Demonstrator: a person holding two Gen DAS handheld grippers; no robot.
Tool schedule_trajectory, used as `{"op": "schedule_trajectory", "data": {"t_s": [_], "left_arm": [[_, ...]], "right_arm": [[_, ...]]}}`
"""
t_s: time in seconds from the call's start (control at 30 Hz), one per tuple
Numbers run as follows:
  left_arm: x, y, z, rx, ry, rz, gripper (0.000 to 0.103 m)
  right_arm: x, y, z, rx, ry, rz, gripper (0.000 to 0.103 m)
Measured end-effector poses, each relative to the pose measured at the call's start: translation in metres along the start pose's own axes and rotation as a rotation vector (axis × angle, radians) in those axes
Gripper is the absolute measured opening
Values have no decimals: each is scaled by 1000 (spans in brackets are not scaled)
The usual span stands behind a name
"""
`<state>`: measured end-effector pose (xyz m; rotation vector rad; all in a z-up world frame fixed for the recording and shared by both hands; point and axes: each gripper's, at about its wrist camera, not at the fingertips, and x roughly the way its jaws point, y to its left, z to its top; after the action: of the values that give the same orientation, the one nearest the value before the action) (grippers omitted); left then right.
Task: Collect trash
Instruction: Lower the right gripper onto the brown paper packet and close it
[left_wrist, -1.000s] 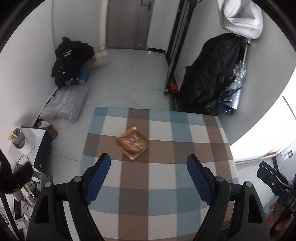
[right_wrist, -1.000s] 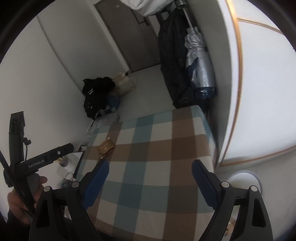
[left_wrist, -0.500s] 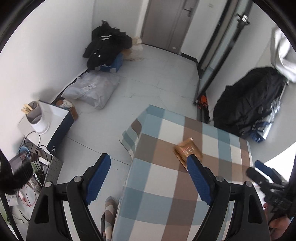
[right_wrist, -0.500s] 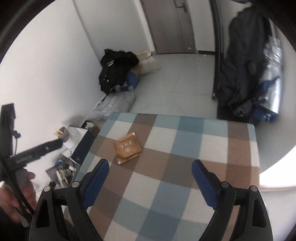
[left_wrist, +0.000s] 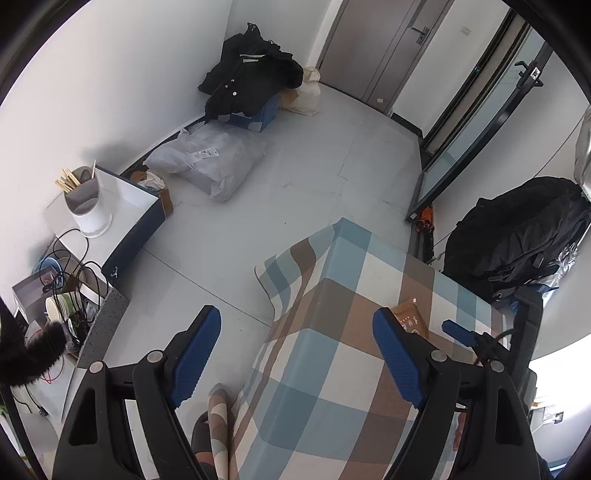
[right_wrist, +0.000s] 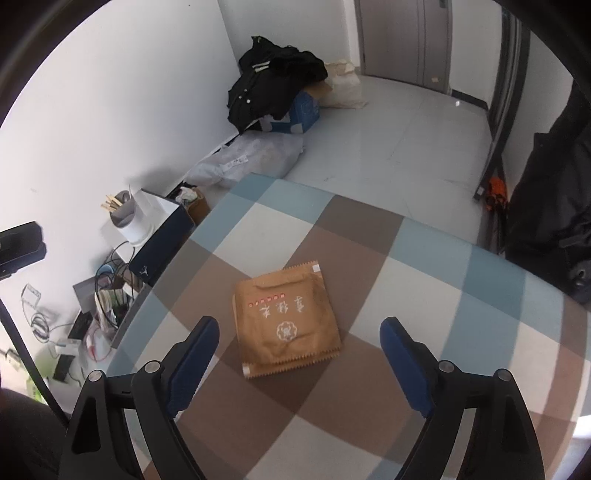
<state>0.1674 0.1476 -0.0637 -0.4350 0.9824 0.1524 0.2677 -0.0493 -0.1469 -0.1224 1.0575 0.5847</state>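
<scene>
A flat brown paper wrapper (right_wrist: 288, 317) with red and white print lies on the table's checked cloth (right_wrist: 443, 295). My right gripper (right_wrist: 298, 322) hangs just above it, jaws wide and closing a little. The wrapper sits between and ahead of the blue pads (right_wrist: 192, 354), which do not touch it. My left gripper (left_wrist: 294, 314) stands open and empty over the table's near left corner (left_wrist: 332, 369). In the left wrist view the wrapper (left_wrist: 410, 317) peeks out behind my right-hand finger, and one blue finger (left_wrist: 456, 329) of the right gripper shows beside it.
Left of the table stand a white box (left_wrist: 125, 206) with a cup of chopsticks (left_wrist: 86, 206) and a tangle of cables (left_wrist: 66, 284). Black clothes (left_wrist: 251, 81) and a grey plastic bag (left_wrist: 210, 158) lie by the wall. A black bag (left_wrist: 517, 236) leans at the right.
The right gripper has dropped and closed in on the wrapper, which now lies large between its fingers. The left gripper has swung left, so the table sits to its right.
</scene>
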Motion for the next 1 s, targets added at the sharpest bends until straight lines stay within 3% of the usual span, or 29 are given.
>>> {"op": "schedule_trajectory", "data": {"t_s": [0.2, 0.43, 0.7, 0.97, 1.0], "left_arm": [[4, -1, 1, 8, 19, 6, 82], [6, -1, 0, 6, 32, 10, 82], [8, -2, 0, 0, 45, 11, 82], [8, -7, -1, 9, 49, 7, 82], [8, -7, -1, 9, 48, 8, 82]], "right_arm": [[11, 8, -2, -63, 39, -26, 79], [12, 22, -7, -178, 34, -76, 56], [5, 19, -12, -168, 18, -42, 43], [-5, 10, -17, -110, 16, 44, 10], [-7, 9, -17, -103, 15, 53, 10]]}}
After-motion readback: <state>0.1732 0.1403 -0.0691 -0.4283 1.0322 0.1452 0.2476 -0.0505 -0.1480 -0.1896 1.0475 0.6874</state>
